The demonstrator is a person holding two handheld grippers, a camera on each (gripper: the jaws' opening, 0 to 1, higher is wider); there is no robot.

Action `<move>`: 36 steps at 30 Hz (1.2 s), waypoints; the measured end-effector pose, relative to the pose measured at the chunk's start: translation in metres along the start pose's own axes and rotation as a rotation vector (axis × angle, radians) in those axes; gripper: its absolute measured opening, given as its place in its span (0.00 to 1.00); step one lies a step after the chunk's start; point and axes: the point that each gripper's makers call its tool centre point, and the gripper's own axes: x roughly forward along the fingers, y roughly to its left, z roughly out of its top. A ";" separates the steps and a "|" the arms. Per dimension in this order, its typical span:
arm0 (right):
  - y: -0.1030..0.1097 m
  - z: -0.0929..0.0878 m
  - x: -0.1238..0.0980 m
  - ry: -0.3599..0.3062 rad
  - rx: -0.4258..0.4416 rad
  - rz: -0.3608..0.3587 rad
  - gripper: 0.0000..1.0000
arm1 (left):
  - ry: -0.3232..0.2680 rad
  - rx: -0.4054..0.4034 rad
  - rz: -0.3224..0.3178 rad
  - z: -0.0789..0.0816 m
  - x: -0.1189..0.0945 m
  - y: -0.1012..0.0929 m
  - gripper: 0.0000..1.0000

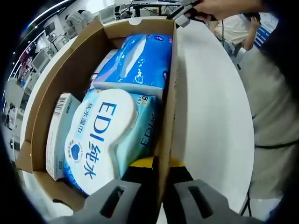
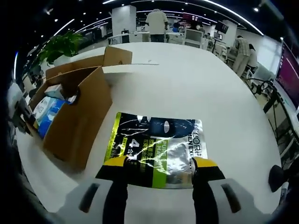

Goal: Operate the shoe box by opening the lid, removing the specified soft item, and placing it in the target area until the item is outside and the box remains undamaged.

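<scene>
The open cardboard shoe box (image 1: 60, 79) holds a white-and-blue wet-wipe pack marked EDI (image 1: 100, 135), a blue soft pack (image 1: 140, 60) behind it and a white carton (image 1: 58, 130) along the left wall. My left gripper (image 1: 160, 164) straddles the box's right wall, shut on it, with one yellow tip inside and one outside. A black, green and silver soft packet (image 2: 156, 142) lies flat on the white table (image 2: 187, 88), outside the box (image 2: 79, 116). My right gripper (image 2: 160, 163) stands open at the packet's near edge, its yellow tips apart at the two corners.
The box's flap (image 2: 117, 56) lies spread on the table behind it. A person's hand (image 1: 219, 7) holds a dark tool past the box's far corner. Beyond the round table are office desks, a green plant (image 2: 60, 46) and standing people (image 2: 156, 21).
</scene>
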 end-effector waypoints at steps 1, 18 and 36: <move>-0.001 0.000 0.001 0.000 0.003 -0.002 0.54 | 0.003 0.003 0.000 0.000 0.000 0.000 0.01; 0.001 -0.008 0.010 0.003 0.094 0.007 0.56 | 0.006 0.002 0.000 -0.001 0.000 0.000 0.01; -0.006 0.008 0.024 0.038 0.112 -0.001 0.56 | 0.005 0.000 0.000 -0.001 -0.001 0.000 0.01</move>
